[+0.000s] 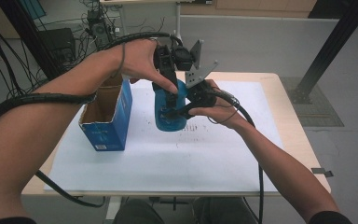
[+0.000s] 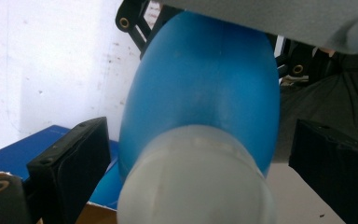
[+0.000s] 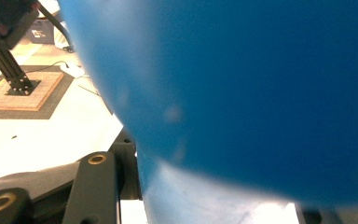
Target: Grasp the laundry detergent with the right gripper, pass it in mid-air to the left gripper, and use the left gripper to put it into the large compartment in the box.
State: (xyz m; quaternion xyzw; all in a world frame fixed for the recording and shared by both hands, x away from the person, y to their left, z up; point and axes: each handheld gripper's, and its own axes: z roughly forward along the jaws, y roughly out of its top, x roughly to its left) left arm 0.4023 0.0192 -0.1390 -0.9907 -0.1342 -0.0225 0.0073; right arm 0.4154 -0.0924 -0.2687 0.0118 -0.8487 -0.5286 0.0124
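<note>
Blue bottle (image 1: 170, 109) upright on the white sheet (image 1: 205, 154), held w/ both claws. Right gripper (image 1: 179, 112) comes in from the side, jaws pinching bottle's lower body; in right gripper view (image 3: 242, 93) the blue wall sits right btwn its jaws. Left gripper (image 1: 170, 91) is above, pointing down; jaws spread either side of the whitish cap (image 2: 196, 182), not touching it. Open blue carton (image 1: 107, 114) stands just left of the bottle, near left gripper.
</note>
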